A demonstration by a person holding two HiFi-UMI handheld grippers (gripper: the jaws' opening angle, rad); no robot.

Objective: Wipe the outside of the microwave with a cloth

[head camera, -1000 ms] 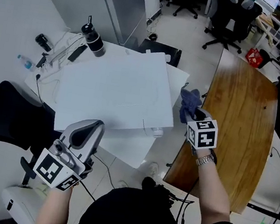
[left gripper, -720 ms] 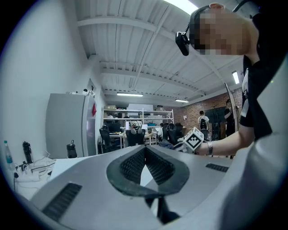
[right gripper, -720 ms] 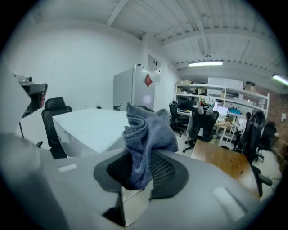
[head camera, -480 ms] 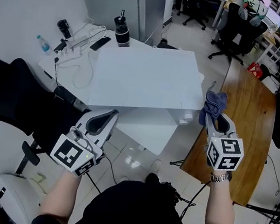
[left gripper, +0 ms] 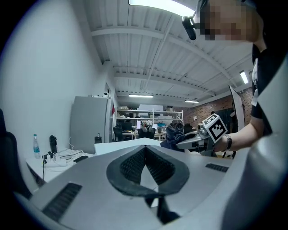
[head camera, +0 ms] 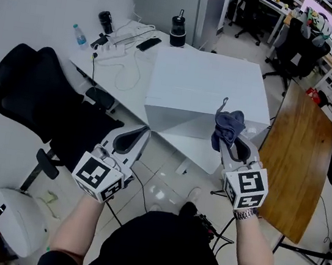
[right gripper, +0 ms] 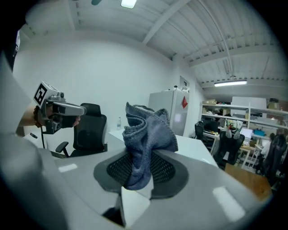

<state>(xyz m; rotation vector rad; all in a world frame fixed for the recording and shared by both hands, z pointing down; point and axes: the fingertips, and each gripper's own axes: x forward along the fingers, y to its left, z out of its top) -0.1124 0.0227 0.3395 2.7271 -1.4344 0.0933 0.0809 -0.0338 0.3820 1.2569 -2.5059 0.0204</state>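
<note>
My right hand-held gripper (head camera: 231,146), pinching cloth (head camera: 229,124), has come up near microwave (head camera: 210,86); left hand-held gripper (head camera: 142,131) pressed together, empty. Wiping not begun.

1. No word, brand name or number can be read in any view.
2. The left tool (head camera: 141,134) and right tool (head camera: 229,142) carry black-and-white square marker patterns on their rear cubes, low in the head view. These show no letters or digits.
3. A red diamond sticker (right gripper: 185,103) on the grey cabinet (right gripper: 165,113), centre of the right gripper view, is too small to read.
</note>
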